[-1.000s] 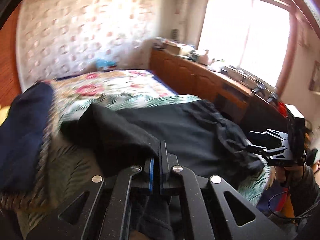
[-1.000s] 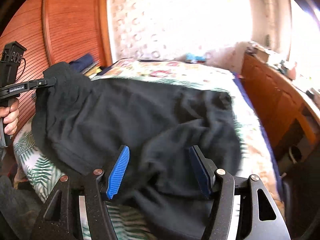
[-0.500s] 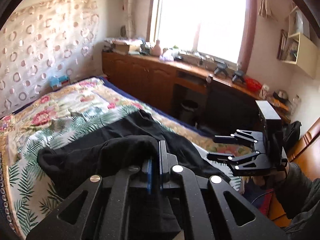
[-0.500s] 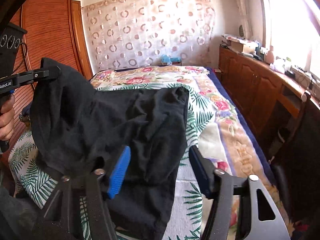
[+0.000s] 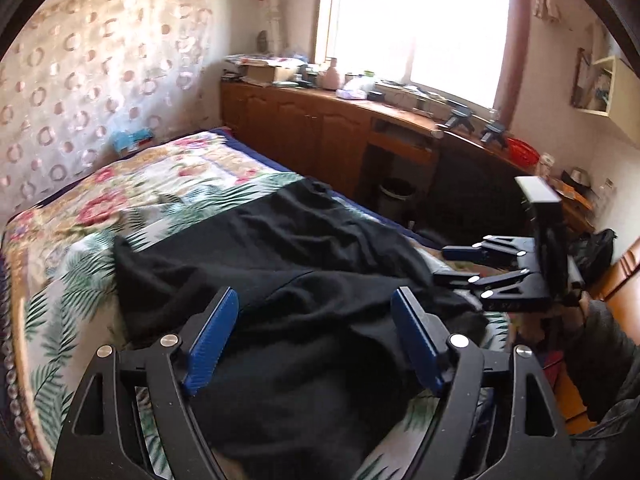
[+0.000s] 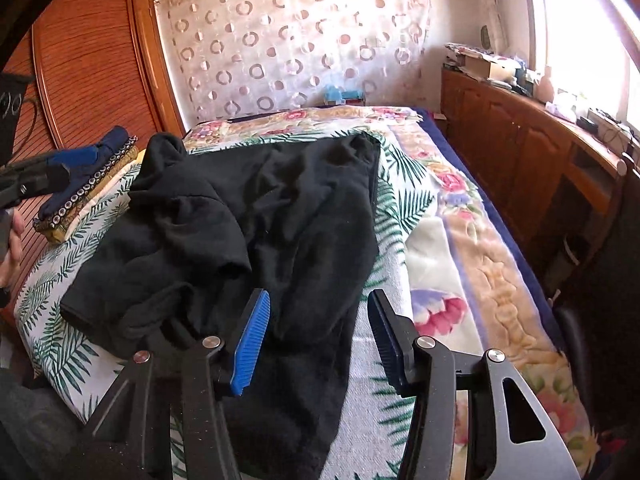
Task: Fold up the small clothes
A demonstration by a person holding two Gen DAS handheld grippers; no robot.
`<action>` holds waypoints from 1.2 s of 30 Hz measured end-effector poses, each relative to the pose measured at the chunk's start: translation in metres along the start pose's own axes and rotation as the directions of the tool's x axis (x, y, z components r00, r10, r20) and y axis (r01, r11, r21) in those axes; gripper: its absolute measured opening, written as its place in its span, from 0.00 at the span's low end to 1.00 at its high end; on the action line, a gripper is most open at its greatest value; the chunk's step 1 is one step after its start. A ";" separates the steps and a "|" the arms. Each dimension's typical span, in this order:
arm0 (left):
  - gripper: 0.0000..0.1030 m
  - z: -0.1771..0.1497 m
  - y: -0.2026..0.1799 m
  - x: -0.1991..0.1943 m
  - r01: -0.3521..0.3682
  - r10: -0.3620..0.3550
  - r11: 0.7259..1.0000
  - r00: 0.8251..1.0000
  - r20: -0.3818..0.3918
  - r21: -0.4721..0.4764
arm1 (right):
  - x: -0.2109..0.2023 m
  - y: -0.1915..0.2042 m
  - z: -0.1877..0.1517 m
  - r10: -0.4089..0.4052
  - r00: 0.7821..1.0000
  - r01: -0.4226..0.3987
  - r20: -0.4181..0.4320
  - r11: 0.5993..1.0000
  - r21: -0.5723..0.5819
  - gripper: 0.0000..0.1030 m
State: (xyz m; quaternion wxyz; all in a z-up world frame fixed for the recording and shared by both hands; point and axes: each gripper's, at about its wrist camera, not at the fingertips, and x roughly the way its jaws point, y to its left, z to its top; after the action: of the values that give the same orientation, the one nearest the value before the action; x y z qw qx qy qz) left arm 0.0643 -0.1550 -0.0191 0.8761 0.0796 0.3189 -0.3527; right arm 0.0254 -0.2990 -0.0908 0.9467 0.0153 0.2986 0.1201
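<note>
A black garment [image 5: 300, 264] lies crumpled on the bed's leaf-print cover [image 5: 72, 292], one part folded over itself at the left [image 6: 188, 216]. My left gripper [image 5: 316, 336] hovers over its near edge. Its jaws are opening, and the blue pads [image 5: 212, 340] stand wide apart with cloth below them, not pinched. My right gripper [image 6: 318, 320] is over the garment's right hem. Its jaws are closing, with black cloth lying between the pads [image 6: 252, 344] and neither pad pressing on it. Each gripper also shows in the other view: the right gripper [image 5: 440, 266], the left gripper [image 6: 76, 168].
A stack of folded clothes [image 6: 88, 184], navy on top, sits at the bed's far left by the wooden wardrobe [image 6: 88, 80]. A long wooden cabinet [image 5: 320, 132] with clutter runs under the window. A bin [image 5: 396, 196] stands beside the bed. A hand [image 6: 12, 232] holds the left gripper.
The left gripper has opened and let go of the black garment, which has dropped from a raised fold onto the bed. The right gripper's jaws have narrowed a little. Both views have swung sideways.
</note>
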 end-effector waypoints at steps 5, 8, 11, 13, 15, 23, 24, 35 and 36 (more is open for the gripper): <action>0.77 -0.018 0.032 -0.013 -0.081 0.082 0.995 0.997 0.014 -0.064 | 0.010 0.015 0.011 0.024 1.000 -0.023 0.019 0.999 -0.043 0.51; 0.77 -0.028 0.050 -0.023 -0.129 0.132 0.986 0.991 0.028 -0.107 | 0.012 0.027 0.021 0.041 0.999 -0.039 0.028 0.996 -0.077 0.51; 0.77 -0.037 0.063 -0.028 -0.164 0.170 0.977 0.985 0.031 -0.138 | 0.016 0.040 0.031 0.060 0.998 -0.056 0.034 0.992 -0.112 0.51; 0.77 -0.042 0.071 -0.032 -0.185 0.192 0.970 0.981 0.032 -0.156 | 0.021 0.049 0.036 0.074 0.997 -0.068 0.035 0.988 -0.140 0.51; 0.77 -0.046 0.077 -0.035 -0.215 0.222 0.963 0.975 0.026 -0.163 | 0.028 0.057 0.041 0.084 0.996 -0.077 0.032 0.983 -0.164 0.51; 0.77 -0.056 0.096 -0.044 -0.252 0.262 0.949 0.965 0.029 -0.191 | 0.056 0.079 0.058 0.121 0.993 -0.118 -0.001 0.963 -0.242 0.51; 0.77 -0.058 0.098 -0.045 -0.254 0.265 0.947 0.964 0.028 -0.194 | 0.057 0.079 0.060 0.125 0.992 -0.123 -0.007 0.961 -0.249 0.51; 0.77 -0.077 0.115 -0.061 -0.282 0.302 0.927 0.952 0.049 -0.248 | 0.095 0.119 0.093 0.193 0.975 -0.220 -0.110 0.906 -0.361 0.51; 0.77 -0.079 0.117 -0.063 -0.283 0.305 0.924 0.951 0.051 -0.256 | 0.100 0.125 0.095 0.202 0.971 -0.235 -0.124 0.896 -0.376 0.51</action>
State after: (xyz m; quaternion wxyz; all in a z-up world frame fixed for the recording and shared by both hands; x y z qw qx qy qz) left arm 0.0684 -0.0043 -0.0525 0.9356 0.0013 0.3047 -0.1784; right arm 0.1312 -0.1501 -0.0563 0.8983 -0.1438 0.3038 0.2829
